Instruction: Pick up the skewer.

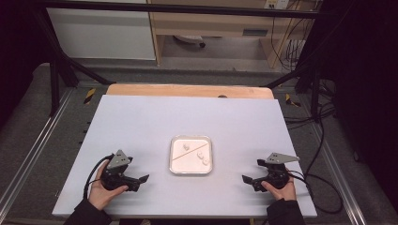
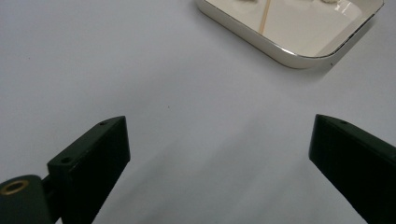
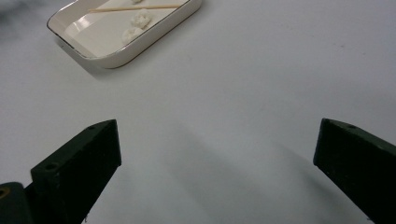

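Both grippers sit at near edge of surface, hand-held, nothing in either. L to R:

Left gripper: jaws spread wide, empty, resting low on surface, pointing toward tray. Well apart from it.

Tray: small white rectangular dish w/ raised rim, centre of surface, between the two grippers. Inside: thin wooden skewer lying diagonal, plus three small white lumps, look like soft dough/marshmallow bits, can't tell which.

Right gripper: also released, jaws wide, empty, aimed at tray from other side, well apart.

Handling, my read: skewer is light, stiff, thin, lies flat so hard to pinch. Best grab near an end where it rides up toward the rim, jaws across the shaft. Could snap if squeezed hard. Lumps prob soft + light, deform easily, maybe tacky; pinch gently at mid-body. Tray glossy, may slide when nudged, so brace w/ other gripper.
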### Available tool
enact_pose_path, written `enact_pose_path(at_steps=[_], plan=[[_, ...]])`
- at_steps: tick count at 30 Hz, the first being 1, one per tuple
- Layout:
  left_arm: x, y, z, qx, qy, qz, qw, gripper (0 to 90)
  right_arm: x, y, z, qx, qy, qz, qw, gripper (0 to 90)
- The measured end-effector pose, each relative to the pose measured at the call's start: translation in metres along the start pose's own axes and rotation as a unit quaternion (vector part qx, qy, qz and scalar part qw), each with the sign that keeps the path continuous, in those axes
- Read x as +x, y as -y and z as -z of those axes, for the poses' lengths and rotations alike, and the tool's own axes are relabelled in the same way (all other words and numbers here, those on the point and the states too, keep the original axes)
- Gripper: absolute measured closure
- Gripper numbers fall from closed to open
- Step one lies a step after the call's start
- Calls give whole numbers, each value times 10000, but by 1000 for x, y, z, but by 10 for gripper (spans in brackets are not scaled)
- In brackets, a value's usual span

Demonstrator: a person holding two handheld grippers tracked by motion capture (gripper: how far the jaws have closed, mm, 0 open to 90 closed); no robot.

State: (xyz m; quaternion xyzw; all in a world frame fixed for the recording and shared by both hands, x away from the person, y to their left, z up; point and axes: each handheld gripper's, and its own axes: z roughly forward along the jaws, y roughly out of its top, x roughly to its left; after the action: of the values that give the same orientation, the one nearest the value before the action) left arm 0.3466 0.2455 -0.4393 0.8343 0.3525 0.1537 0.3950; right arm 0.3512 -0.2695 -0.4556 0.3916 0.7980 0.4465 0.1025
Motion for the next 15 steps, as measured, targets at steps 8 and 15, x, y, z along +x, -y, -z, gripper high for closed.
enact_pose_path(at_steps=[8,15], plan=[[-4,-13,-2,60,-32,-59,10000,53,0,0,0,33,15,8,10000,11],[-9,-24,-5,121,-12,-138,9998,53,0,0,-1,39,18,22,10000,11]])
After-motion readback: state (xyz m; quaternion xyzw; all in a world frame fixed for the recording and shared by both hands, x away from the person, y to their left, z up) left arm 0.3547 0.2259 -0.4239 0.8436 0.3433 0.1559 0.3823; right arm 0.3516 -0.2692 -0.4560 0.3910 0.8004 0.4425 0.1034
